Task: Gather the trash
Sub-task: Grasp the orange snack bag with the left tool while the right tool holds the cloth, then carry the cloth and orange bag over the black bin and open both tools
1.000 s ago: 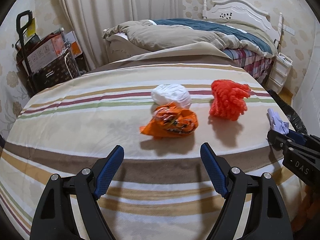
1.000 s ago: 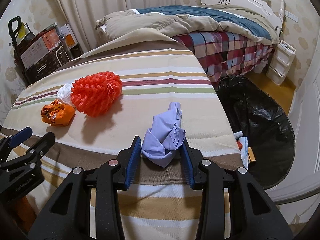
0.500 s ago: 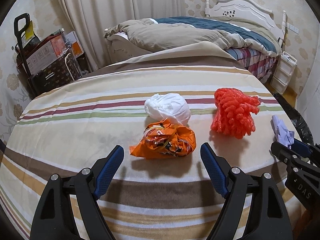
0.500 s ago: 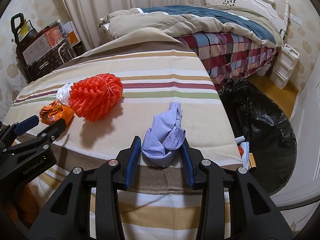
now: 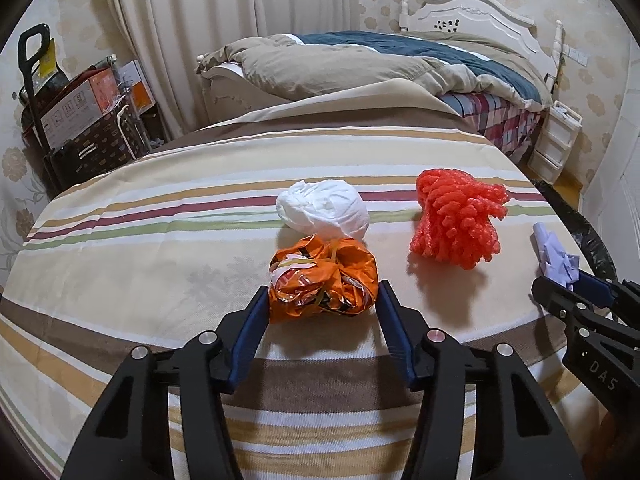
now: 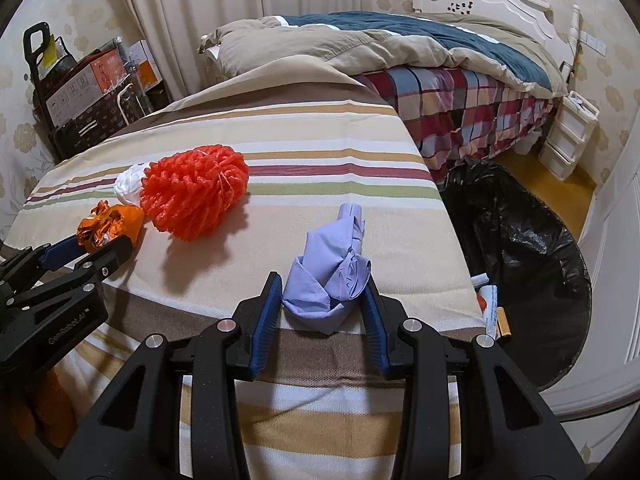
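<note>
A crumpled orange wrapper (image 5: 324, 280) lies on the striped cloth (image 5: 160, 232). My left gripper (image 5: 324, 292) is closing on it, and both blue pads touch its sides. In the right wrist view the same wrapper (image 6: 108, 228) shows between the left gripper's (image 6: 102, 240) fingers. My right gripper (image 6: 322, 292) is shut on a lilac crumpled wad (image 6: 332, 264) near the cloth's right edge. A red foam net (image 5: 456, 220) and a white wad (image 5: 324, 210) lie just beyond the wrapper. An open black trash bag (image 6: 520, 240) stands on the floor to the right, with some rubbish in it.
A bed with a beige and blue duvet (image 5: 360, 64) stands behind the striped surface. A trolley with boxes (image 5: 76, 120) is at the far left. White plastic drawers (image 6: 568, 136) stand beside the bed at the right, by a white door (image 6: 624, 280).
The left gripper moved forward to the orange wrapper and its jaws closed in around it. The right gripper stayed still, holding the lilac wad.
</note>
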Tool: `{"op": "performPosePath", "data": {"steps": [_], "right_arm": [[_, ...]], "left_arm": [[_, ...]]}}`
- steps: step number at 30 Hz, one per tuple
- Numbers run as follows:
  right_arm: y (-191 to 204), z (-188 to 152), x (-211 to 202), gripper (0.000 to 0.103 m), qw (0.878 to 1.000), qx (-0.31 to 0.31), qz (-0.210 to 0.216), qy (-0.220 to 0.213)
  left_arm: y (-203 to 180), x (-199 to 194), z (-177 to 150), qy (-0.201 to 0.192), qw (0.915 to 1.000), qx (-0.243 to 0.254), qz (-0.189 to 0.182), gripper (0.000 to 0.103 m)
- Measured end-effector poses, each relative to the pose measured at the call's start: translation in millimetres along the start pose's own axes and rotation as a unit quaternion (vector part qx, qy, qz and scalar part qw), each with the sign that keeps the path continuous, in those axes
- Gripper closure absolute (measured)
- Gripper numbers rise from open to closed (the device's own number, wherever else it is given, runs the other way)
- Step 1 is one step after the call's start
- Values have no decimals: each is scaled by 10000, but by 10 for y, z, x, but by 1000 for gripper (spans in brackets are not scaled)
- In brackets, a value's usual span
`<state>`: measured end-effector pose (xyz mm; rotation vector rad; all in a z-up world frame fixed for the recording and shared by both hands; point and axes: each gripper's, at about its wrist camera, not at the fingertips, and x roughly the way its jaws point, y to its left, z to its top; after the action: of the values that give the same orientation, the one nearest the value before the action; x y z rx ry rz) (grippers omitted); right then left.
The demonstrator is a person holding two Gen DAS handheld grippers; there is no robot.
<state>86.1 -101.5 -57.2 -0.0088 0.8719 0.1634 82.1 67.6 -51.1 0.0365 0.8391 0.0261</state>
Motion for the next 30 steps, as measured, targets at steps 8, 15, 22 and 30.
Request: {"op": "performPosePath", "data": {"steps": [8,15,22,30], "right_arm": [[-26,-53,-107,65,9999,59,14,-129],[-45,-164,-236,65,9997,129,2,-225],[-119,-193,-399,65,9991,196,-51,-377],[-346,-149,-514,65,9979,346,-191,-518]], "left_arm": [[-11,-144,-97,-109,9999,-2,-32,49],[-93,-263,-177,-146,9997,50,-196,49],[-269,-364,-134,-285,9986,173,-398,49],[-552,-371,-53,-380,9968,364,-599,49]]}}
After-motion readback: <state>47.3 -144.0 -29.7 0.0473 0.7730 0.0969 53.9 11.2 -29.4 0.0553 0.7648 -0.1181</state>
